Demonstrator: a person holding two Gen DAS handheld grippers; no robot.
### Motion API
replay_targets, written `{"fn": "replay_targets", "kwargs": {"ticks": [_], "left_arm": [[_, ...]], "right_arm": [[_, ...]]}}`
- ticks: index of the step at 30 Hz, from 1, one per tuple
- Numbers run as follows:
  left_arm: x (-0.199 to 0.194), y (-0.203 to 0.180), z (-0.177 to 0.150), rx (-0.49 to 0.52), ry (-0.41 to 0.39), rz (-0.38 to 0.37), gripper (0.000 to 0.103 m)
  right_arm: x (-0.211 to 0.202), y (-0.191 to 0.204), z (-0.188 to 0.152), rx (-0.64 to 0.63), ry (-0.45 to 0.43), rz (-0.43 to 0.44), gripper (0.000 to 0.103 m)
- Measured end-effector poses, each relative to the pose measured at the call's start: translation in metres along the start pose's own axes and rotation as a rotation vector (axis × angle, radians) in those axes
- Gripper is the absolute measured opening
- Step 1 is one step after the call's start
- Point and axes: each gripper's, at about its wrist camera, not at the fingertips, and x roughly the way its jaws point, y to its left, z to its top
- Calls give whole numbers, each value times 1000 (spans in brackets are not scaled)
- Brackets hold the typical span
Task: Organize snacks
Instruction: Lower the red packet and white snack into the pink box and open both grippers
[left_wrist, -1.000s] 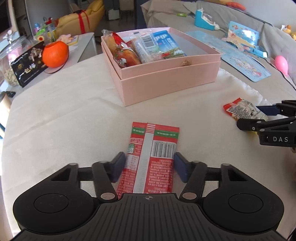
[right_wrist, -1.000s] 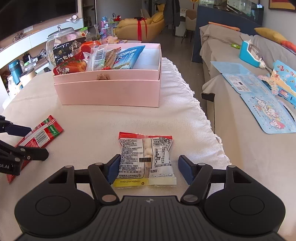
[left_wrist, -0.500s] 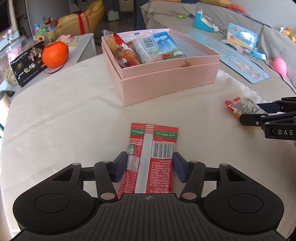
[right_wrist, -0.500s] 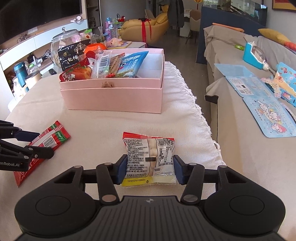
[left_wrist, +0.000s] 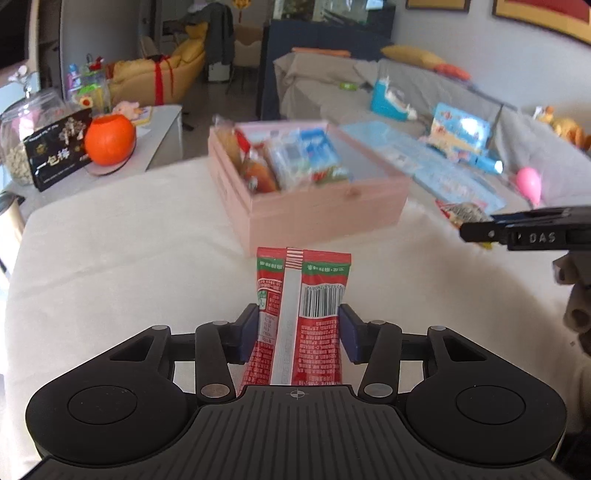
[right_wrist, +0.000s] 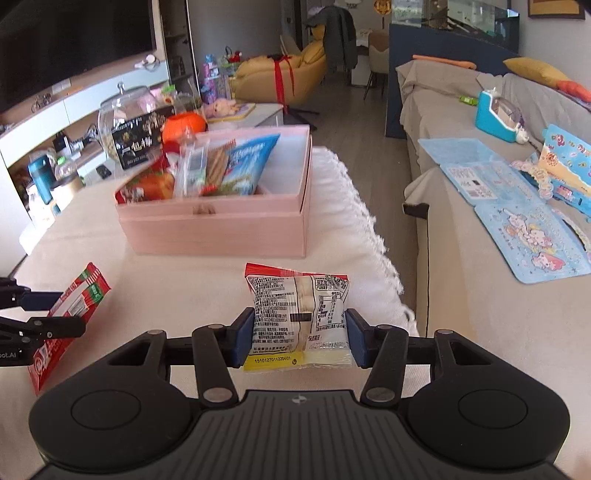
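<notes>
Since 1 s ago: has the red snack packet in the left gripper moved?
Yes. In the right wrist view the red snack packet has lifted off the tablecloth and now hangs tilted in the left gripper, closer to the pink box.

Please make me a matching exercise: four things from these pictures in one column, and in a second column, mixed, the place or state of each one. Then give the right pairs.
Things:
1. red snack packet
2. clear snack packet
3. pink box
4. orange pumpkin

Places or states:
A. on the side table behind the white cloth
B. between the fingers of the right gripper
C. open, partly filled with snacks
D. between the fingers of the left gripper

Pairs: 1-D, 2-B, 3-C, 4-A
</notes>
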Motion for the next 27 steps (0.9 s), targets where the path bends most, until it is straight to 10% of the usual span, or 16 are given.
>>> {"fn": "replay_targets", "kwargs": {"ticks": [6,9,11,18,27], "left_arm": [[-16,-1,125,-24,-230,-87,54],[22,9,188,-109,-206,-131,59],[68,13,207,-139,-119,-105,57],[134,28,155,-220,-4,-156,56],[46,2,60,-55,-72,-36,56]], "right_arm": [[-42,12,94,-27,-232,43,51],[-27,29,144,-54,-269,47,53],[-5,40,163,-98,-236,32,73],[34,9,117,30,-62,90,73],[21,-1,42,59,-15,82,73]]}}
